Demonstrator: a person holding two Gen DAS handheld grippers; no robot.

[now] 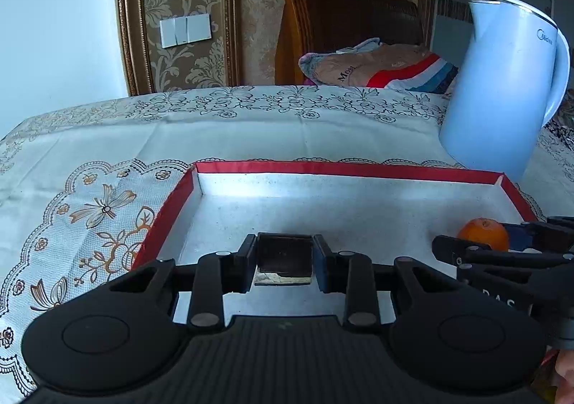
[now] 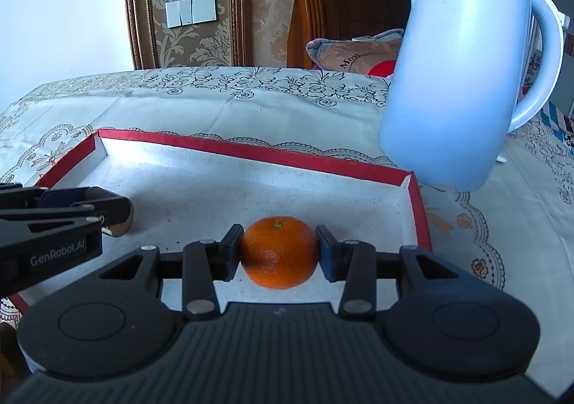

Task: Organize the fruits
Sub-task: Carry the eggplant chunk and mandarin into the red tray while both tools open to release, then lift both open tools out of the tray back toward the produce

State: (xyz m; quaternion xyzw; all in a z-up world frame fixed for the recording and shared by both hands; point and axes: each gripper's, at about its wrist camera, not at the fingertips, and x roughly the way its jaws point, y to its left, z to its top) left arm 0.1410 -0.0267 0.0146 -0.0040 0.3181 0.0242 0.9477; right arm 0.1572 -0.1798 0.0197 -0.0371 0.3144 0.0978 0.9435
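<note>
Patterned wallpaper, a wooden headboard and a lace cloth over the bench fill the background. Starting at the left of the left wrist view, the red-edged tray (image 1: 163, 210) sits on the cloth with its pale floor mostly bare. At lower centre, the left gripper (image 1: 284, 262) has its jaws clamped on a dark brown object (image 1: 284, 255); what sort of fruit it is, I cannot tell. It seems to sit low over the tray floor, though contact is hard to judge.

Further right, in the right wrist view, the right gripper (image 2: 280, 251) has its jaws closed on an orange (image 2: 279, 251), at the lower middle of the frame and over the tray's right half. The orange is nearly round, slightly wider than tall, its stem dimple facing up and a little away from the camera. A pale blue kettle (image 2: 455, 81) stands beyond the tray's far right corner.

Both pieces look ready for setting down. Next, I'd expect each gripper to lower gently and part its jaws without rolling the orange.
</note>
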